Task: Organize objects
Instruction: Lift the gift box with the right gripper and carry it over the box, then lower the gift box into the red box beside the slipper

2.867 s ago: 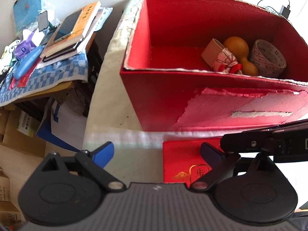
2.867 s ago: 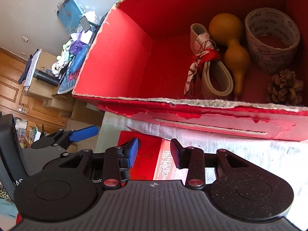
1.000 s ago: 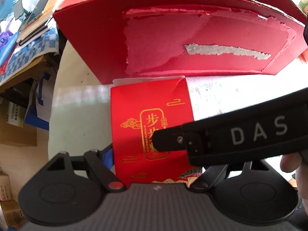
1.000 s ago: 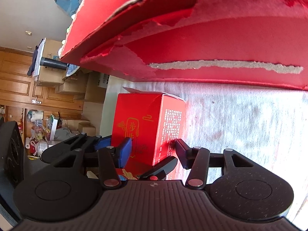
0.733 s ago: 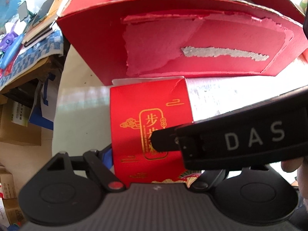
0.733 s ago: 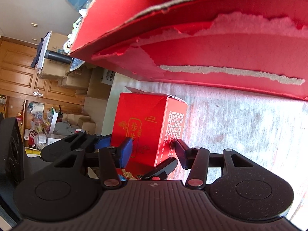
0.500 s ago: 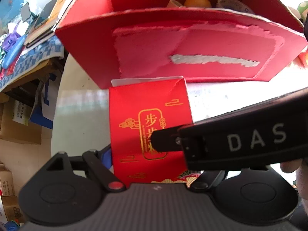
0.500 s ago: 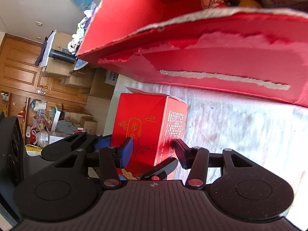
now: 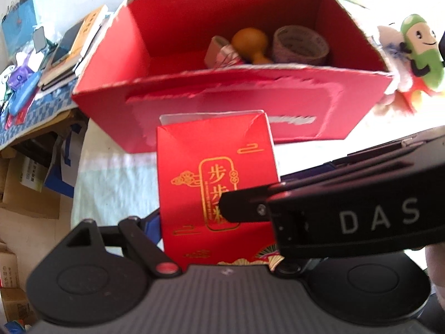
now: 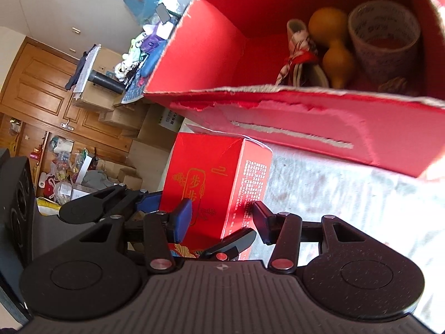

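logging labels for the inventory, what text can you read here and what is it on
"DAS": white letters on the black right gripper body.
"步步": gold characters on the small red box; the lower characters are hidden.
White print on that box's side: too small.
Print on the tape roll: blurred.

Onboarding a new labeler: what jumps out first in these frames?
The small red gift box with gold lettering, clamped between both hand-held grippers, left hand-held gripper and right hand-held gripper, just in front of the big torn red carton. Inside that carton, at its right end, sit a gourd and a tape roll.
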Demonstrator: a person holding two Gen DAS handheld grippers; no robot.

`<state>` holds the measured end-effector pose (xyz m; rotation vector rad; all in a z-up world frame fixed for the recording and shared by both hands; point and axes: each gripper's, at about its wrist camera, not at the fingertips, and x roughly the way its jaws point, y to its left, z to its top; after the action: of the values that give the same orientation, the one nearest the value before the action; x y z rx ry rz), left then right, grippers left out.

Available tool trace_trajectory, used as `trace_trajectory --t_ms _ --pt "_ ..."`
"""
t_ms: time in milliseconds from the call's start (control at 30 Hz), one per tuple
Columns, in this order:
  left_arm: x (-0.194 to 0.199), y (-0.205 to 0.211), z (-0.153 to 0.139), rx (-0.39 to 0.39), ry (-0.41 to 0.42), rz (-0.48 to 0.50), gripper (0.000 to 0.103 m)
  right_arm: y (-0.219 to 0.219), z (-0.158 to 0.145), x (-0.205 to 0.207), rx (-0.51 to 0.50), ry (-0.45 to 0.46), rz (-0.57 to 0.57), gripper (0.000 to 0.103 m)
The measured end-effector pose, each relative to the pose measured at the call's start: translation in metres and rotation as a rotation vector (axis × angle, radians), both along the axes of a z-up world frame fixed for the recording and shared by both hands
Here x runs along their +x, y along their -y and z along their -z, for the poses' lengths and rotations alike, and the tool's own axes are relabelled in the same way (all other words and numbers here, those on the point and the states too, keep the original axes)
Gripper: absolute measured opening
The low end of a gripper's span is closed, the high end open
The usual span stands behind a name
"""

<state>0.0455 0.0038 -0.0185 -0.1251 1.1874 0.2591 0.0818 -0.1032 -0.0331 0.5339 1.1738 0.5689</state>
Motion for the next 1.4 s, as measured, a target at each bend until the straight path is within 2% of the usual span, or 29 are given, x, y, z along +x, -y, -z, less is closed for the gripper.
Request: trace_trajectory --t_ms 233,533,733,1067,1400 --pt "0.002 0.029 -0.019 0.02 0.039 0.029 0.081 0.016 -0.014 -0.013 0.002 0.045 0.022 0.051" --pt "0.01 0.064 -0.053 0.059 0.125 0.09 0.081 0.053 -0.041 -0.038 -0.002 0.157 0.082 0.052" --pt "0.02 0.071 -0.085 0.106 0.219 0.124 0.08 0.067 -0.06 -0.036 0.016 0.21 0.139 0.051" --pt "0.04 0.053 -0.117 0.113 0.315 0.176 0.08 0.058 -0.089 -0.013 0.005 0.276 0.232 0.051" --pt "0.068 -0.005 -0.11 0.078 0.361 0.161 0.08 0.036 -0.083 0.031 -0.039 0.33 0.281 0.051"
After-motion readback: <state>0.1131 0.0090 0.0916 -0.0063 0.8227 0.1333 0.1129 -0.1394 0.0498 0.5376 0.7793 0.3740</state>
